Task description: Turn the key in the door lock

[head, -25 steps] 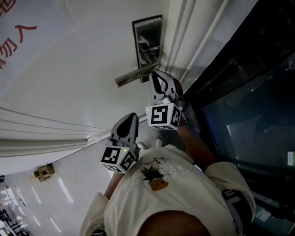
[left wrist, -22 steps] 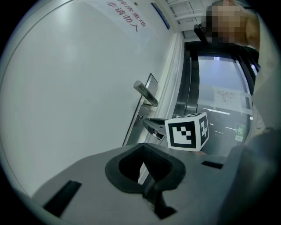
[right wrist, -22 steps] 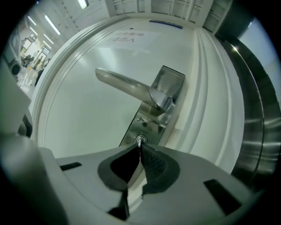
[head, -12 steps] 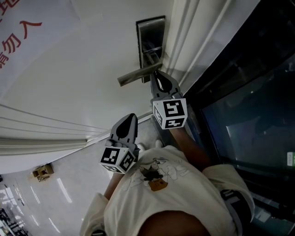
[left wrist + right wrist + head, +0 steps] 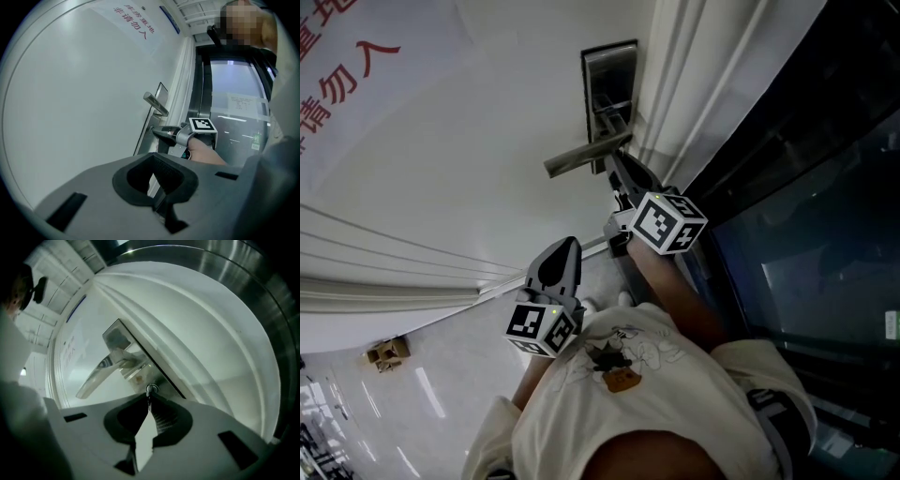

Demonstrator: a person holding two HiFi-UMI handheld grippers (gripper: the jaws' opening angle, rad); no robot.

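Note:
A steel lock plate point(image 5: 609, 70) with a lever handle point(image 5: 581, 155) sits on the white door. Below the handle, my right gripper point(image 5: 615, 161) points at the keyhole. In the right gripper view its tips point(image 5: 149, 398) pinch the small key point(image 5: 150, 390) that sticks out of the plate point(image 5: 117, 341) under the handle point(image 5: 101, 373). The jaws are opening slightly while the key is still between them. My left gripper point(image 5: 565, 246) hangs lower and away from the door, shut on nothing point(image 5: 153, 171). From the left gripper view, the right gripper point(image 5: 157, 132) touches the plate under the handle point(image 5: 155, 104).
Red print point(image 5: 356, 75) marks the white door at the left. A white door frame point(image 5: 694, 75) and a dark glass panel point(image 5: 806, 234) lie to the right. Below are the person's cream shirt point(image 5: 647, 394) and a small cardboard box point(image 5: 386, 352) on the floor.
The right gripper has rolled about its own axis at the keyhole, so its marker cube has swung round to the right. The left gripper has not moved.

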